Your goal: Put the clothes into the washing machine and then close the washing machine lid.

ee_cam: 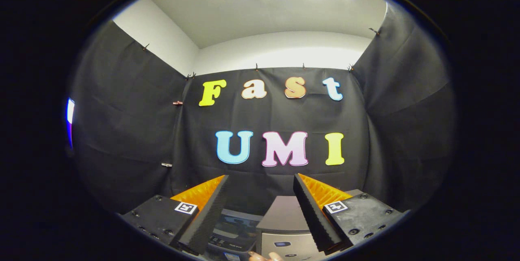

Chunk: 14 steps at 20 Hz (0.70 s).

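- Hand-held gripper (260,184): fingers spread wide, holding nothing.
- Grey box-shaped washing machine (284,228): low between the fingers, just ahead.
- Dark control panel (233,232): beside its left.
- Fingertip (264,257): below machine.

My gripper (260,180) sits at the bottom centre of the frame, fingers spread wide w/ nothing between them, left finger (205,216) lower left, right finger (315,216) lower right. Below & between the fingers, at the bottom edge, is the washing machine (284,228), w/ its control panel (233,234) to the left behind my left finger, and a fingertip (264,257) of a hand at the very bottom centre in front of it. Booth wall (276,119) fills the middle behind everything, side walls left & right, ceiling (276,13) across the top.
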Tool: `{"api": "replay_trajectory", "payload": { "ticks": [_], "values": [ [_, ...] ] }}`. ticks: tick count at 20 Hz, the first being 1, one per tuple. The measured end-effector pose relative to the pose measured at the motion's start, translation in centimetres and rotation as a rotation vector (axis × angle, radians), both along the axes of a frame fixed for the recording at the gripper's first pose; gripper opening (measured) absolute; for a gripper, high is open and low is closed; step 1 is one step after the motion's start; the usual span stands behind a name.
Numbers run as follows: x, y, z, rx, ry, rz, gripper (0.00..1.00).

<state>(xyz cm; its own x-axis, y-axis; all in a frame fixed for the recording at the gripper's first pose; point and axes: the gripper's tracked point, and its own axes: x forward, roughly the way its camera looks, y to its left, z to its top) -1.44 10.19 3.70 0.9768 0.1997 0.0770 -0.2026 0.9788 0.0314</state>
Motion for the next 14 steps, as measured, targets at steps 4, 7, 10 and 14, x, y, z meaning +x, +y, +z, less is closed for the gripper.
{"api": "replay_trajectory", "payload": {
  "ticks": [4, 7, 10, 14],
  "values": [
    [-3.4, -2.9, -0.4, 0.003, -0.026, -0.042, 0.98],
    [-4.6, -3.2, -0.1, -0.008, -0.04, -0.049, 0.98],
    [-5.1, -3.7, 0.2, -0.005, -0.05, -0.053, 0.98],
    [-5.4, -4.0, 0.1, -0.014, -0.056, -0.055, 0.98]
  ]
}}
